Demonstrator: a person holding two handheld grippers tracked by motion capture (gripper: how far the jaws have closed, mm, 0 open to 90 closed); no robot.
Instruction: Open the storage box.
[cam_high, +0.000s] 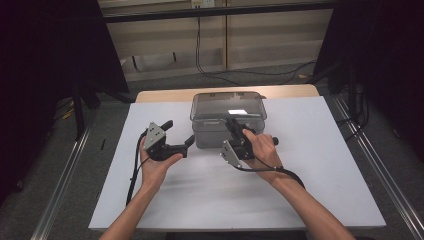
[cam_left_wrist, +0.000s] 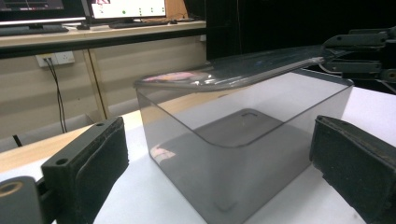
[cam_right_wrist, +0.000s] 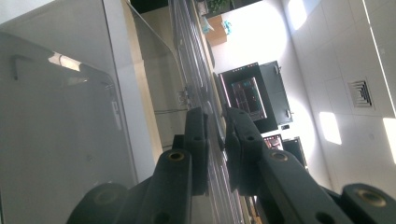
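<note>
A smoky see-through plastic box (cam_high: 220, 131) stands at the back middle of the white table sheet (cam_high: 310, 165). Its thin clear lid (cam_high: 227, 104) is tilted, raised on its near side. My right gripper (cam_high: 233, 123) is shut on the lid's front edge, with that edge (cam_right_wrist: 215, 140) pinched between the two black jaws of my right gripper (cam_right_wrist: 217, 154). My left gripper (cam_high: 180, 132) stands open at the box's front left corner, apart from it. In the left gripper view the box (cam_left_wrist: 243, 154) sits beyond my left gripper (cam_left_wrist: 219, 163), with the lid (cam_left_wrist: 233, 74) slanting up to the right gripper (cam_left_wrist: 359, 51).
A wooden table edge (cam_high: 165, 95) shows behind the white sheet. Cables (cam_high: 210, 65) hang along the back wall, and dark curtains flank both sides. Metal rails (cam_high: 65, 175) run along the floor at left and right. A desk with monitors (cam_left_wrist: 126, 9) stands far off.
</note>
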